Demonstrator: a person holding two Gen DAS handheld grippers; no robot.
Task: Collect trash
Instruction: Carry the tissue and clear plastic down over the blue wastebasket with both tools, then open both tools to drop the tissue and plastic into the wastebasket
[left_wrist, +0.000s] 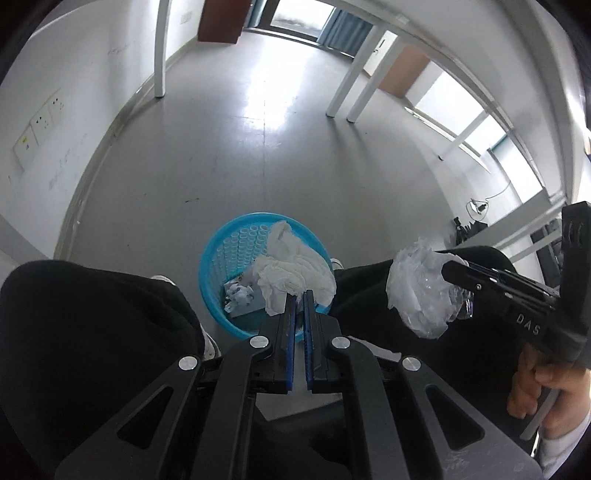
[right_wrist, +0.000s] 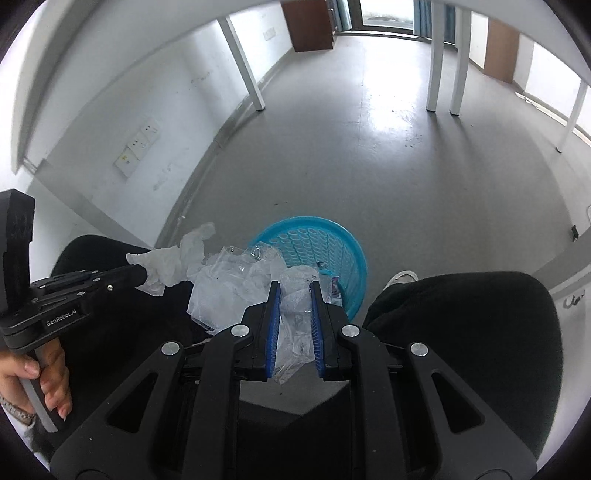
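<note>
While both hang above the blue basket (left_wrist: 214, 266) on the floor, left gripper (left_wrist: 300, 295) pinches white tissue (left_wrist: 295, 269); right gripper (right_wrist: 294, 290) clamps crumpled clear plastic (right_wrist: 236, 288)

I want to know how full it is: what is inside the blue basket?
Inside the blue basket lie a few small printed wrappers. The white tissue in the left hand-held gripper covers the rest.

Blue basket (left_wrist: 218, 266) partly masked by the white tissue (left_wrist: 295, 269) and by dark trouser legs (left_wrist: 92, 314); near rim out of sight. Scraps at its bottom (left_wrist: 240, 295) too small to identify. In the right wrist view, basket (right_wrist: 332, 236) half covered by crumpled clear plastic (right_wrist: 236, 280).
</note>
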